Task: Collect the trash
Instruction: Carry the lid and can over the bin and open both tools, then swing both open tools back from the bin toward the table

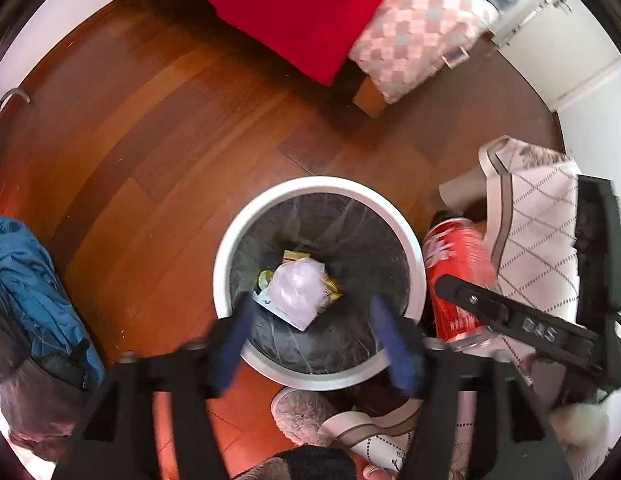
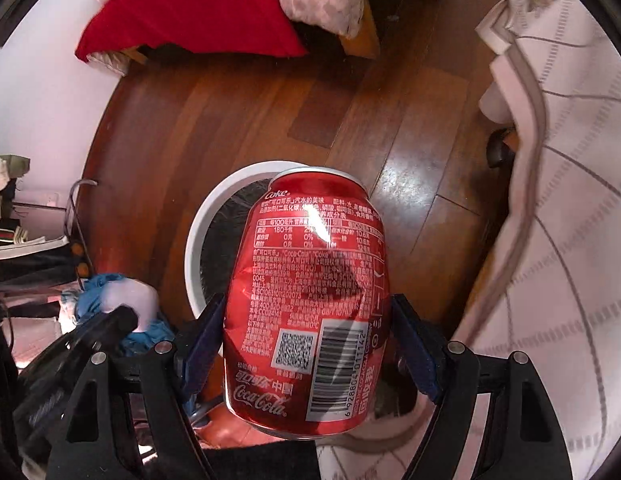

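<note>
The right gripper (image 2: 308, 344) pinches a dented red cola can (image 2: 310, 300) by its sides, beside the rim of the white bin (image 1: 318, 188). The can seems light, thin-walled and smooth, so mid-body hold suits. The left gripper (image 1: 310, 344) hangs spread and empty above the bin.

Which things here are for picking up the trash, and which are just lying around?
For the job:
- cola can, held in the right tongs
- white bin with a dark liner
- crumpled wrappers already inside it
- left tongs, open above the bin

Just lying about:
- red blanket
- checked pillow
- blue cloth
- fluffy slipper
</note>
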A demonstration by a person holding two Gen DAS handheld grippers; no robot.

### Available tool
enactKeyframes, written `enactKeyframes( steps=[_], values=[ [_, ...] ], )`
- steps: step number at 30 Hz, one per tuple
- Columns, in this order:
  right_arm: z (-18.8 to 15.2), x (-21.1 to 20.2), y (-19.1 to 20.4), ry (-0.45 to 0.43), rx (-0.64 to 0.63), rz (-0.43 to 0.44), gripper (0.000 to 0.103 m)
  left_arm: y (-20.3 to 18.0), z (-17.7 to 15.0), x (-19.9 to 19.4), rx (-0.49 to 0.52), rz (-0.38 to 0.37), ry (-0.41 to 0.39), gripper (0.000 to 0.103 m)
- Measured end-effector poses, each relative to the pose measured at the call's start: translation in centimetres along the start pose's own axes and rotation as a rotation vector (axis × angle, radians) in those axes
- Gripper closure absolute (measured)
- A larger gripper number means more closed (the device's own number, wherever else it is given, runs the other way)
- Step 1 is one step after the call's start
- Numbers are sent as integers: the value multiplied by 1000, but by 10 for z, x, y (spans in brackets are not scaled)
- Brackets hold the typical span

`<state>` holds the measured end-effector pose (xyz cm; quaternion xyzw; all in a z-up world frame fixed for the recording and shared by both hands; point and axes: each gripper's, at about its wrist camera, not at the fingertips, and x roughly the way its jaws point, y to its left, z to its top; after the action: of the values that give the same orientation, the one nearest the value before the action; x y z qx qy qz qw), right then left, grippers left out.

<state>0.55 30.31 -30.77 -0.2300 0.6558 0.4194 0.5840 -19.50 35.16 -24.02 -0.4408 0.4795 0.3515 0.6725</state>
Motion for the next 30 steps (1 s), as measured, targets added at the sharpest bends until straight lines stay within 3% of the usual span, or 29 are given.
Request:
enactKeyframes(
  steps=[1, 2, 3, 4, 12, 21, 30],
  values=[
    [7, 6, 1, 10, 1, -2, 18, 3, 2, -2, -8, 2, -5, 25],
    [11, 10, 3, 15, 1, 2, 6, 6, 2, -6, -21, 8, -11, 12],
    [14, 12, 3, 15, 4, 7, 0, 9, 2, -8, -28, 11, -15, 6],
    [16, 11, 2, 8, 7, 17, 0, 11, 2, -11, -34, 20, -24, 1],
    [-5, -17, 11, -58, -51, -31, 0, 13, -14, -31, -29, 218, -103, 1],
    [-57, -56, 12, -108, -127, -110, 0, 3, -43, -55, -42, 226, -119, 1],
    [-95, -103, 17, -156, -156, -74, 0, -18, -68, -101, -5, 243, -181, 1]
  ],
)
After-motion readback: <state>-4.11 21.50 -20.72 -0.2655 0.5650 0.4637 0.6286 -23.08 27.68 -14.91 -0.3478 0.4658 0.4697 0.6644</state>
